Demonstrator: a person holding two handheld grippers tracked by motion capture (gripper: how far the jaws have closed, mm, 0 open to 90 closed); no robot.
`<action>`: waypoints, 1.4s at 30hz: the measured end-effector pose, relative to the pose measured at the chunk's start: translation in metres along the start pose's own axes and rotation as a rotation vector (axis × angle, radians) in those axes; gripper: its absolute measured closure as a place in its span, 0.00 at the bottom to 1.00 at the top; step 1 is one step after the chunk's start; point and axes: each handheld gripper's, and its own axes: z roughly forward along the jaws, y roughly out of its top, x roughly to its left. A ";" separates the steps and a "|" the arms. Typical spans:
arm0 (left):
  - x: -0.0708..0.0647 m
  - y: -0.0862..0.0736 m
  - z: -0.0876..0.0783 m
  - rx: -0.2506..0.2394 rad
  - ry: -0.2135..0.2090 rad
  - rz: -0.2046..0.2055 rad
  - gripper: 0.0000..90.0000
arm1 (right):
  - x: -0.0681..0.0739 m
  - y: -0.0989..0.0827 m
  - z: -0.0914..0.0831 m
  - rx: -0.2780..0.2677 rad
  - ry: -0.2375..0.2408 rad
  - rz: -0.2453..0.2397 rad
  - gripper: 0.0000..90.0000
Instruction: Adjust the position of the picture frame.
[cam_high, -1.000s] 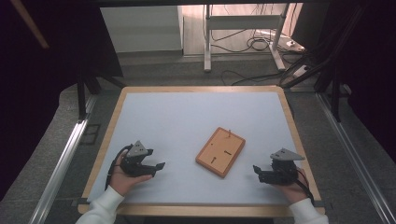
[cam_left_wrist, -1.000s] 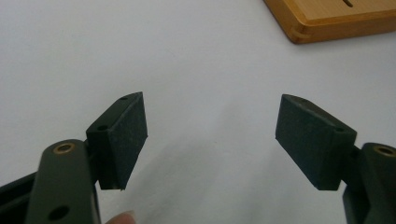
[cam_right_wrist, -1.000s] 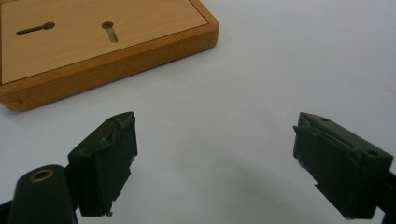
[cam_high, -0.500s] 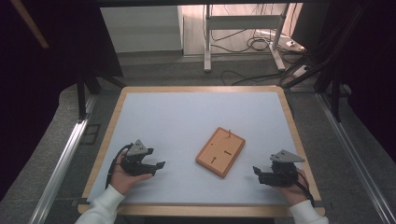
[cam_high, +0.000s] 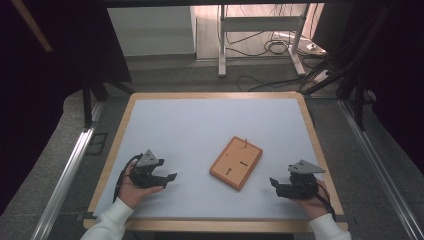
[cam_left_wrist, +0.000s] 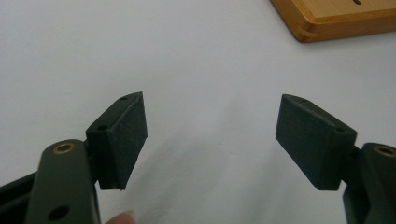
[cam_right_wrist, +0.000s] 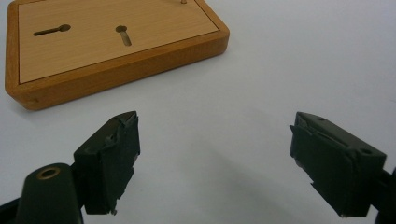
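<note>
Nothing has moved since the earlier frames: both grippers and the wooden board lie where they lay a second ago. At the left of the high view, the left gripper (cam_high: 172, 177) rests low on the desk (cam_high: 200, 130) near its front edge, held in the person's left hand (cam_high: 131, 188), whose white sleeve (cam_high: 111, 224) comes in from the bottom. Its fingers (cam_left_wrist: 122, 135) stand wide apart with nothing between them, and in the left gripper view only the pale desk surface lies in the gap, with a corner of the board at the upper right. The wooden board (cam_high: 236, 162) lies flat on the desk a little right of the middle, turned at an angle to the desk edges, between the two grippers and apart from both. Its top carries two keyhole-shaped slots (cam_right_wrist: 123, 34) and a small peg (cam_high: 246, 141) stands near its far edge. At the right, the right gripper (cam_high: 272, 184) also rests near the front edge, held in the right hand (cam_high: 311, 204), with a grey three-cornered plate on top. Its fingers (cam_right_wrist: 112, 158) are likewise spread wide and hold nothing; in the right gripper view they point toward the board, which lies beyond them at the upper left without touching them. Beyond the desk, cables (cam_high: 275, 47) lie on the floor beside a white metal frame (cam_high: 260, 30).
</note>
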 end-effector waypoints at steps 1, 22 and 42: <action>0.000 0.000 0.000 0.001 0.001 0.000 0.28 | 0.000 0.001 0.001 0.001 0.005 -0.001 0.18; 0.000 -0.001 0.003 0.017 0.000 0.001 0.27 | 0.009 0.047 0.009 -0.025 0.026 -0.019 0.23; 0.001 -0.001 0.003 0.018 -0.003 0.001 0.27 | 0.013 0.085 0.058 0.000 0.066 -0.035 0.42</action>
